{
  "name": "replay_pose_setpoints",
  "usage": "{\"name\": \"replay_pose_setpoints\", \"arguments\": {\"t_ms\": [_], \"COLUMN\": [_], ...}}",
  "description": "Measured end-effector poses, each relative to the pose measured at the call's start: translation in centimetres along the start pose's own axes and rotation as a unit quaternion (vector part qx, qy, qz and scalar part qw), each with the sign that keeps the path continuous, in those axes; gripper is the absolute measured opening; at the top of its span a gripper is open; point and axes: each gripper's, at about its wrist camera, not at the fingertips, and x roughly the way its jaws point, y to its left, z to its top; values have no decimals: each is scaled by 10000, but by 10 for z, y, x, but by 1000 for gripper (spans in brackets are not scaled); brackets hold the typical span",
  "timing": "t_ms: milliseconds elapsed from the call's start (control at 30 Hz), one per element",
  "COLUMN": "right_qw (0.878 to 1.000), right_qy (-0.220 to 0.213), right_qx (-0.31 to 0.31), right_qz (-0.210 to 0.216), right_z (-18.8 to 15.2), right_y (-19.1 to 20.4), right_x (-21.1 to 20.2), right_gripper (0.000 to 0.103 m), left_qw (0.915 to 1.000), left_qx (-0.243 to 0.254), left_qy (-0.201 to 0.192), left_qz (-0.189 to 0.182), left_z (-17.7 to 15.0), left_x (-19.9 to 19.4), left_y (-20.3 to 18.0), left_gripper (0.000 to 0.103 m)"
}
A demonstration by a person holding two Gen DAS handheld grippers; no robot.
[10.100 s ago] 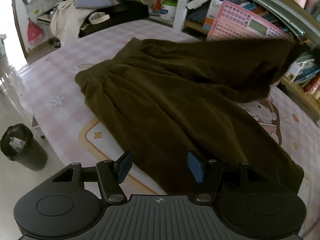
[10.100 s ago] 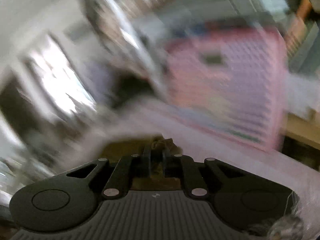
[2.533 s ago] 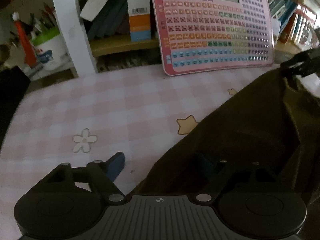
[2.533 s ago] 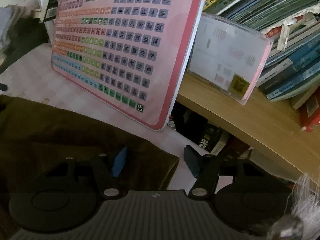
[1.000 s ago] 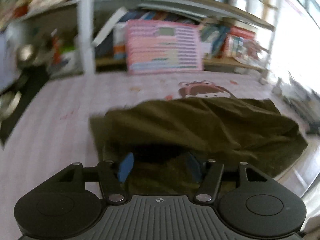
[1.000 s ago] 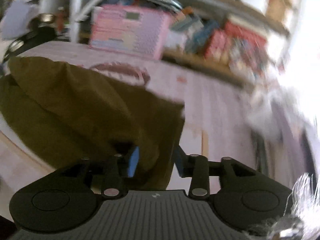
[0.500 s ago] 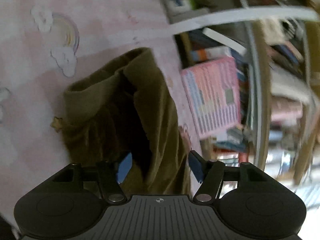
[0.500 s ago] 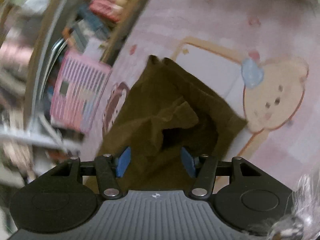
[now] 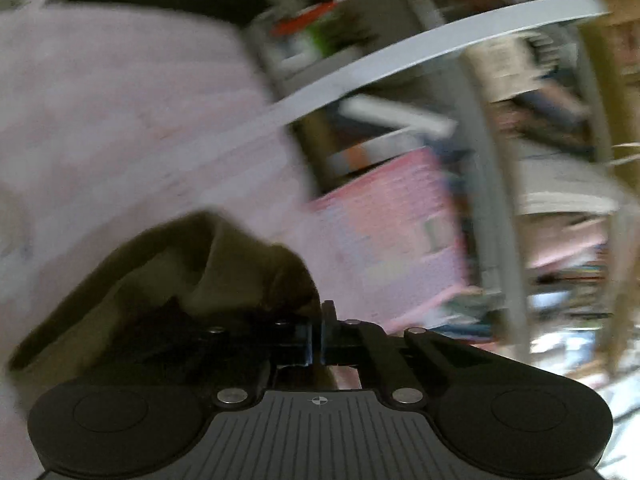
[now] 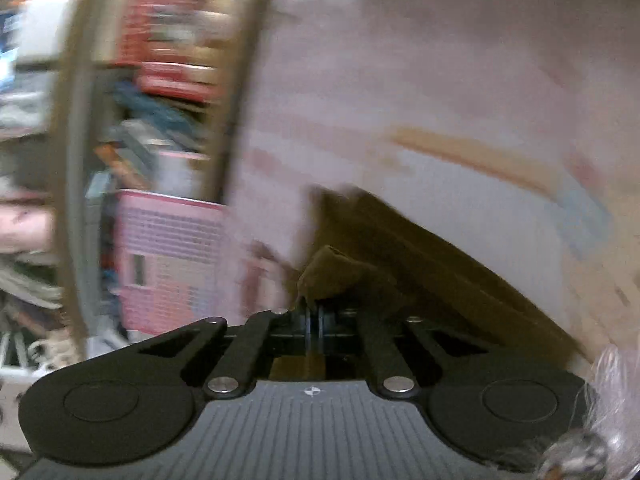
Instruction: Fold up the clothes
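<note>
Both views are blurred and rolled on their side. The olive-brown garment [image 9: 224, 264] lies bunched on the pink checked table cover [image 9: 120, 120], reaching up to my left gripper [image 9: 318, 332]. Its jaws are closing and stand together, pinching the cloth's edge. In the right wrist view a folded corner of the same garment [image 10: 400, 248] rises to my right gripper [image 10: 314, 320]. Those jaws are also closing and meet on the cloth. The rest of the garment is hidden under both gripper bodies.
A pink keyboard toy board [image 9: 384, 216] [image 10: 172, 248] leans against a bookshelf [image 9: 540, 120] [image 10: 160, 60] packed with books at the table's far edge. A cartoon-printed mat [image 10: 480, 160] covers the table beyond the garment.
Both grippers went from open over the garment to shut on its edges. Both views have moved closer to the cloth and are now heavily blurred.
</note>
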Motion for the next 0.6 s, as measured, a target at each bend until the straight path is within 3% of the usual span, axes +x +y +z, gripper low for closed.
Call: {"name": "replay_pose_setpoints", "arguments": {"t_ms": [100,167,200,300,400,467,600], "right_qw": [9917,9906,9932,9996,9943,9922,9937], "right_qy": [-372,-446,-380,-27,255,283,46], "right_qx": [-966,-989,-808,-218,-121,-336,-1044], "right_qz": [759,829,742,-173,-1032,-1167,-412], "right_z": [1,-6,-11,-32,-47,-52,-43], "right_y": [48,42,28,-35,-81,-86,-34], "right_x": [-43,-73,-81,-86,-71,-63,-69], "right_gripper": [3,3,3,3,3,3,3], "left_qw": [9975,9981,9989,9954,9906,9931,9986], "left_qx": [255,229,192,-269,-658,-543,-131], "left_qy": [-68,144,319,754,820,748,503], "left_qz": [-655,-547,-295,534,871,715,50], "left_z": [-5,-18,-27,-53,-65,-60,-40], "left_x": [-33,-48,-49,-44,-38,-35,-36], "left_y": [-10,14,31,87,116,103,58], "left_gripper": [2,3,3,2,2,2,2]}}
